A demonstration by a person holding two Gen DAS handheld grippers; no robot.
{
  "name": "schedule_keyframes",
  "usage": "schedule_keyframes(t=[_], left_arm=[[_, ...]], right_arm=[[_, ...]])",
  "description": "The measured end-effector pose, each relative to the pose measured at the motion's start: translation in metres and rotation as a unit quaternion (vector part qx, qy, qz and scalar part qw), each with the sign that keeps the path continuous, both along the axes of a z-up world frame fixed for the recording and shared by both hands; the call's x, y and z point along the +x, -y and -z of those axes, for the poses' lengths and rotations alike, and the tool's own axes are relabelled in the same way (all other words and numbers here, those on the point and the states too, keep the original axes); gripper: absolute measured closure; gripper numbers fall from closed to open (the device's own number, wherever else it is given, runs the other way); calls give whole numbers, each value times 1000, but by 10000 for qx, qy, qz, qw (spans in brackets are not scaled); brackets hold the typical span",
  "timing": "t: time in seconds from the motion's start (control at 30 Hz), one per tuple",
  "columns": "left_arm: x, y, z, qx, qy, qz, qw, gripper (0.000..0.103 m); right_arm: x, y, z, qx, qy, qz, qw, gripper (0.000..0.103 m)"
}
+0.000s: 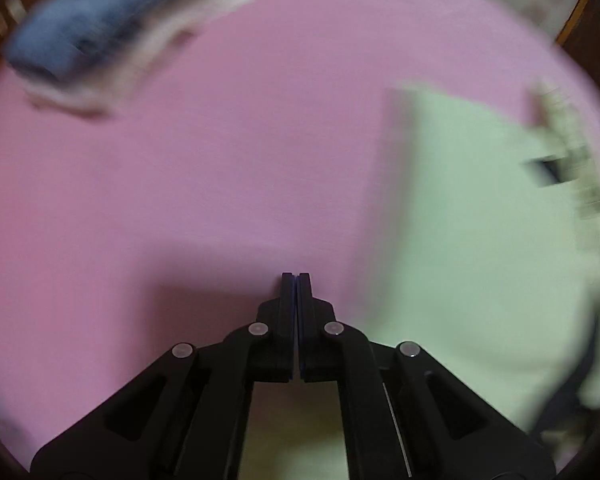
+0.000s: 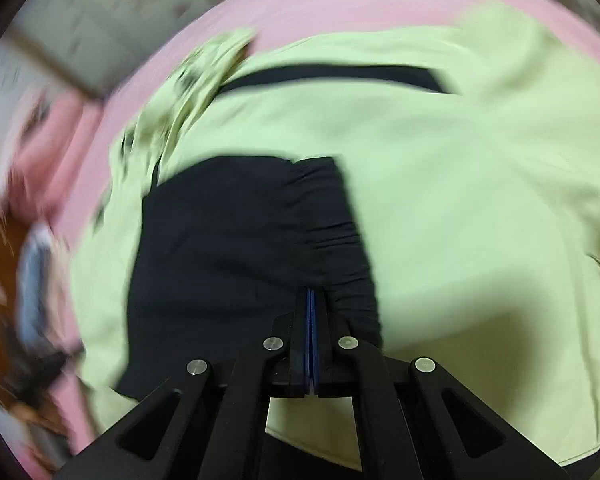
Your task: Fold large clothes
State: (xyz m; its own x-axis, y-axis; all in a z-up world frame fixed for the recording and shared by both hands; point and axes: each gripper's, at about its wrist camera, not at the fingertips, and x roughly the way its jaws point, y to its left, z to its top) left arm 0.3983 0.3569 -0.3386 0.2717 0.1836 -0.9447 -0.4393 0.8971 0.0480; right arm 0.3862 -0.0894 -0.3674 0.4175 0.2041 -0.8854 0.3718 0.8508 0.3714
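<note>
The green garment (image 2: 440, 208) lies spread on the pink sheet (image 1: 220, 160), with a black panel (image 2: 240, 248) on top of it just ahead of the right gripper (image 2: 312, 290). In the left view the garment's left edge shows to the right of the left gripper (image 1: 296, 276), which hangs over bare sheet.

Both grippers have their jaws pressed together, and no cloth shows between the pads of either.

The risk, as I judge it: with the jaws closed on nothing, any lift now would leave the garment flat. The left gripper also sits off the cloth, so it could pinch the sheet instead and drag it. Both views are smeared, so a quick grab could catch only one layer and skew the fold.

A blue folded pile (image 1: 100, 24) lies near the sheet's far left edge. No containers show.
</note>
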Motion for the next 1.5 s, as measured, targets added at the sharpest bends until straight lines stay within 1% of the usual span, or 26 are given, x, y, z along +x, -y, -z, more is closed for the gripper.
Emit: schedule_keyframes(t=[0.07,0.1,0.13,0.17,0.2,0.23,0.27,0.3,0.4,0.43,0.5,0.6,0.73,0.87,0.9,0.97,1.03,1.07,1.13,1.17,1.23,1.3,1.33,1.37,1.43,1.5], left_arm=[[-3,-13,-11,37,221,-231,9995,102],[-7,-16,-22,-34,477,-348,9982,102],[-11,-13,-43,-170,997,-374,9942,102],[-11,-6,-56,-271,1342,-300,9901,102],[-8,7,-68,-445,1649,-116,9852,102],[-4,17,-74,-662,1791,111,9815,102],[5,31,-77,-1057,1795,504,9768,102],[20,49,-73,-1465,1653,868,9714,102],[49,87,-51,-1879,1282,1252,9657,102],[67,97,-36,-1839,967,1355,9687,102],[82,104,-20,-1378,563,1248,9810,102],[86,84,4,-1210,406,877,9879,102],[91,77,6,-744,338,1209,9893,102],[92,69,1,-856,370,1334,9867,102],[93,63,0,-884,393,1290,9869,102],[96,50,-7,-220,467,1012,9935,102],[96,36,-4,679,324,479,9960,102],[99,17,3,968,61,198,9951,102],[102,-9,6,543,16,-35,9985,102],[102,-18,-1,333,153,-122,9993,102],[98,-17,-24,201,558,-66,9982,102],[102,7,-48,-144,962,217,9950,102],[98,24,-58,-650,1052,541,9908,102],[99,40,-59,-1042,996,774,9865,102],[87,77,-50,-1880,618,1182,9731,102],[68,94,-34,-2093,77,1192,9705,102]], right_arm=[[-1,-4,-16,-616,21,274,9977,103],[0,-13,-28,-914,248,293,9951,103],[0,-28,-45,-1082,685,214,9915,103],[2,-40,-52,-1019,928,119,9904,103],[6,-54,-57,-786,1168,-22,9900,103],[12,-70,-58,-462,1283,-183,9905,103],[25,-94,-52,70,1280,-458,9907,103],[34,-111,-43,454,1211,-662,9894,103],[59,-166,-19,1128,839,-938,9856,103],[63,-183,-13,1369,728,-1034,9825,103],[76,-209,-6,1636,573,-1314,9761,103],[80,-235,4,1332,351,-1859,9729,103],[85,-218,6,865,413,-2141,9721,101],[99,-169,16,804,549,-2302,9683,103],[105,-147,21,772,609,-2188,9708,103],[110,-102,28,0,461,-1590,9862,103],[89,-51,27,-176,418,-793,9958,103],[80,-32,25,-347,330,-419,9980,103],[70,-19,18,-648,225,-74,9976,103],[70,-16,13,-770,202,14,9968,103],[69,-28,-1,-964,391,87,9945,103],[76,-62,-18,-438,952,-250,9942,103],[79,-78,-20,-105,1061,-408,9935,103],[87,-105,-16,493,1114,-625,9906,101],[102,-139,-5,1435,966,-853,9812,101],[107,-173,9,2125,604,-1098,9691,101]])
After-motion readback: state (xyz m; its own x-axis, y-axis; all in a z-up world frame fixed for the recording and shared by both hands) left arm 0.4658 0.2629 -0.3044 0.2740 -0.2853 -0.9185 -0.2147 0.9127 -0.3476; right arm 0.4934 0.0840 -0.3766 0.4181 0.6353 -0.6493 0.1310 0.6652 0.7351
